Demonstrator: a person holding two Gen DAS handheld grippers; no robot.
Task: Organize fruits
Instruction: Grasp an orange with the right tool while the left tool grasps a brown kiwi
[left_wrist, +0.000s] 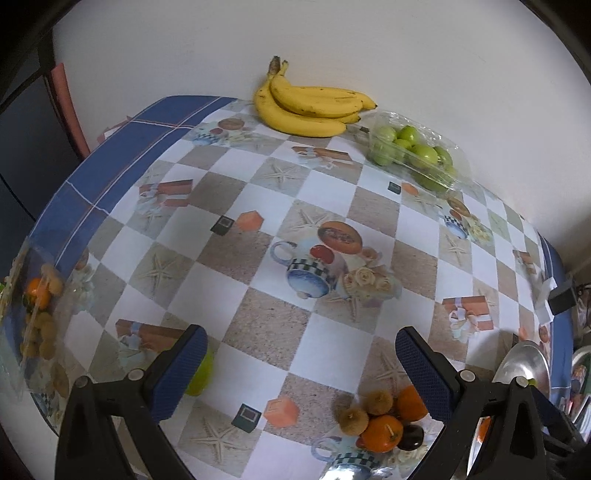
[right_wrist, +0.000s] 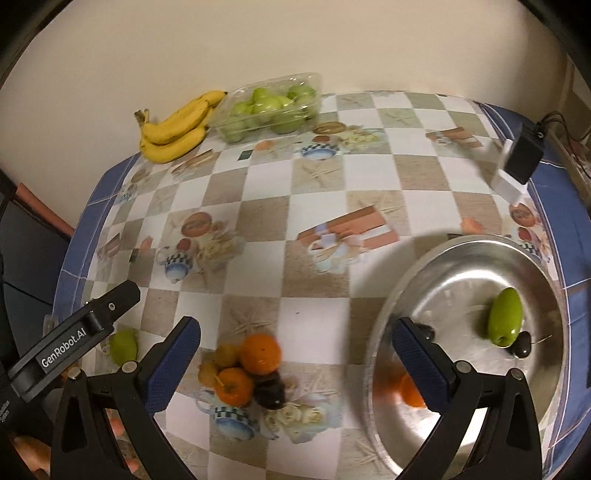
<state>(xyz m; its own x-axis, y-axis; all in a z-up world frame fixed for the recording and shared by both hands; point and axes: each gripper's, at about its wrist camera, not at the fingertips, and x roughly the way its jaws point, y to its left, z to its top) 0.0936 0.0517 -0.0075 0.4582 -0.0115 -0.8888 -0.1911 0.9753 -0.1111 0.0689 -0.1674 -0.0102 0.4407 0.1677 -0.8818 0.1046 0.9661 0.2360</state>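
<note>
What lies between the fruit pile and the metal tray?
Nothing: only bare patterned tablecloth separates the fruit pile from the metal tray's near rim, as the right wrist view shows. The open right gripper frames that gap.

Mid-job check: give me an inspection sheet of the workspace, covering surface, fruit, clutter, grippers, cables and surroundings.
Surface: table under a checkered patterned cloth with a blue border.
Job's things: metal tray holds a green fruit, a dark fruit and an orange; loose fruit pile on the cloth; bananas and clear box of green fruit by the wall; lone green fruit near the left gripper.
Clutter: bag of fruit at the table edge.
Grippers: left gripper open, empty; right gripper open, empty.
Cables: black lead on the black device.
Surroundings: plain wall.
</note>
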